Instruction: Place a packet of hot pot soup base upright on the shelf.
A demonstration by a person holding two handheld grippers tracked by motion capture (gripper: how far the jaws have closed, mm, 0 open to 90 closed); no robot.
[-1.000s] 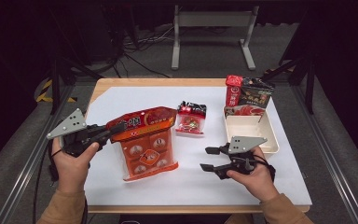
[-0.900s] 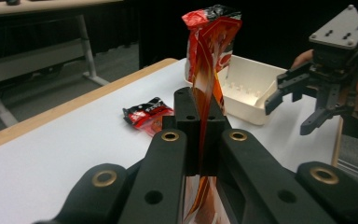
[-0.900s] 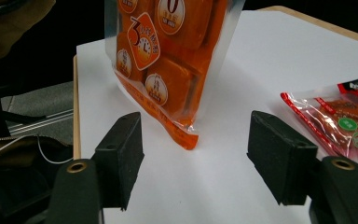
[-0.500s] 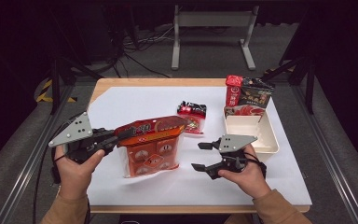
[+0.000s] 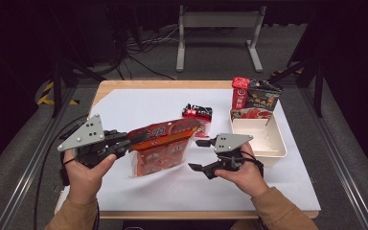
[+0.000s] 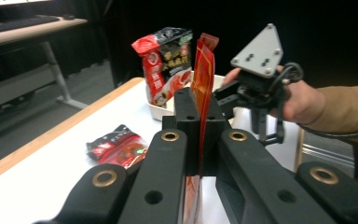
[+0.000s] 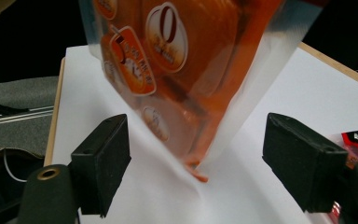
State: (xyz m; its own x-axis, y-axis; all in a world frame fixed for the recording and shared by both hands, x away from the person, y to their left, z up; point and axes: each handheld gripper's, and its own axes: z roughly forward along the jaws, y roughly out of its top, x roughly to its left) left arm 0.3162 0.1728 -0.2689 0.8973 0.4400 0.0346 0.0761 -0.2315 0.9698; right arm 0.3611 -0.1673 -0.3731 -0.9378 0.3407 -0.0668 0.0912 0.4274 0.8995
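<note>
An orange, partly clear snack bag (image 5: pixel 159 145) hangs tilted above the white sheet. My left gripper (image 5: pixel 133 139) is shut on its top edge, and in the left gripper view the bag's strip (image 6: pixel 204 70) stands pinched between the jaws (image 6: pixel 200 135). My right gripper (image 5: pixel 195 154) sits just right of the bag, level with its lower part. Its jaws have just been opening and now stand wide. In the right gripper view the bag's lower corner (image 7: pixel 186 93) hangs between the pads (image 7: pixel 103 163), touching neither, with the gripper (image 7: pixel 203 163) open around it.
A small red and black packet (image 5: pixel 197 113) lies behind the bag. A white tray (image 5: pixel 268 143) stands at the right, with red and dark packets (image 5: pixel 255 96) upright at its far end. The white sheet (image 5: pixel 139 105) covers the wooden table.
The left gripper has raised the bag off the sheet and drawn it nearer. The right gripper has slid left toward the bag, and its jaws have spread wider.
</note>
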